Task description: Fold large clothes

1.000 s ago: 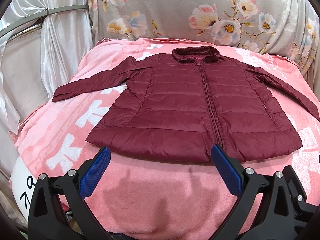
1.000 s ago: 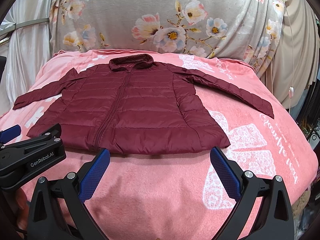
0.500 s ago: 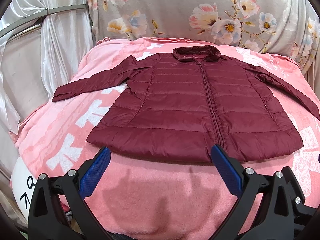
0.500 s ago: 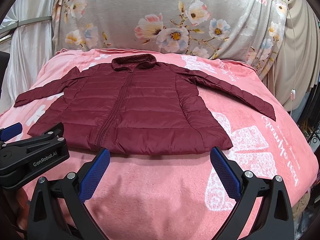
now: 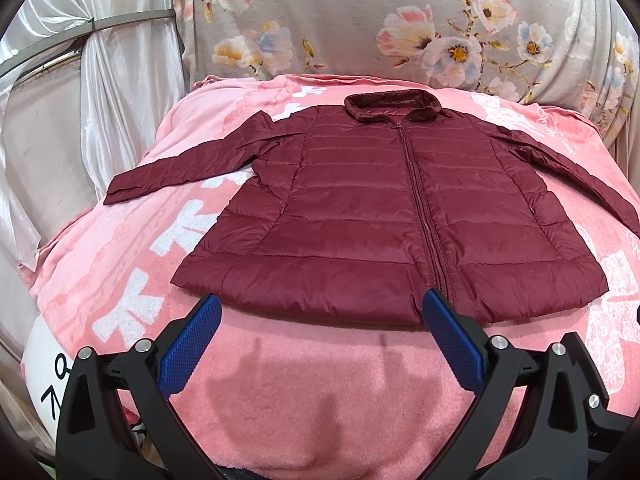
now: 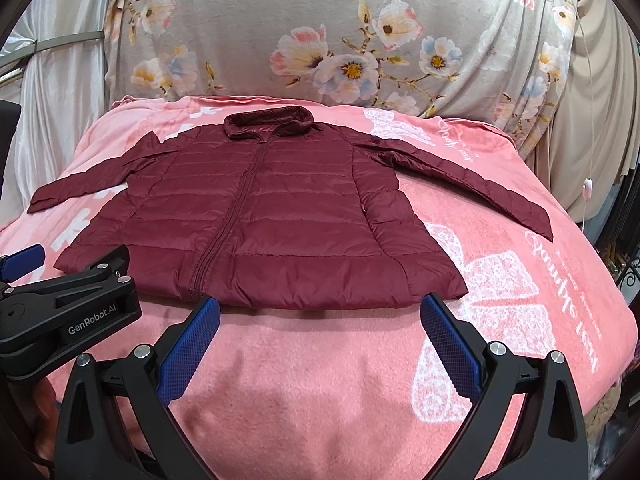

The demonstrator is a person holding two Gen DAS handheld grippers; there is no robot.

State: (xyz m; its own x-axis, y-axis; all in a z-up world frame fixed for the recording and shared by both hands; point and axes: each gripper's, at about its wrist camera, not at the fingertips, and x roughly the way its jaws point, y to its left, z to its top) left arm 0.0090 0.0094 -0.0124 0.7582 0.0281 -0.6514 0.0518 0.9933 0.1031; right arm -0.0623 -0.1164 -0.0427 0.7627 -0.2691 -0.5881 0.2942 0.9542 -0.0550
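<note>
Jacket [image 5: 384, 216] lies flat just beyond both spread, empty grippers.

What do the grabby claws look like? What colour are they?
Each gripper is a black frame shaped like a V, with shiny silver bolts. The left gripper and the right gripper both have two fingers with bumpy blue pads. White letters on the left one's side say GenRobot.AI. No cables or sleeves show.

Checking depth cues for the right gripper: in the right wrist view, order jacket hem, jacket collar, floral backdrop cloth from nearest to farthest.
1. Hem of the maroon quilted jacket, just ahead of the open right gripper.
2. Stand-up collar of the jacket, far end, slightly left.
3. Grey floral backdrop cloth, hanging behind the pink blanket.
</note>
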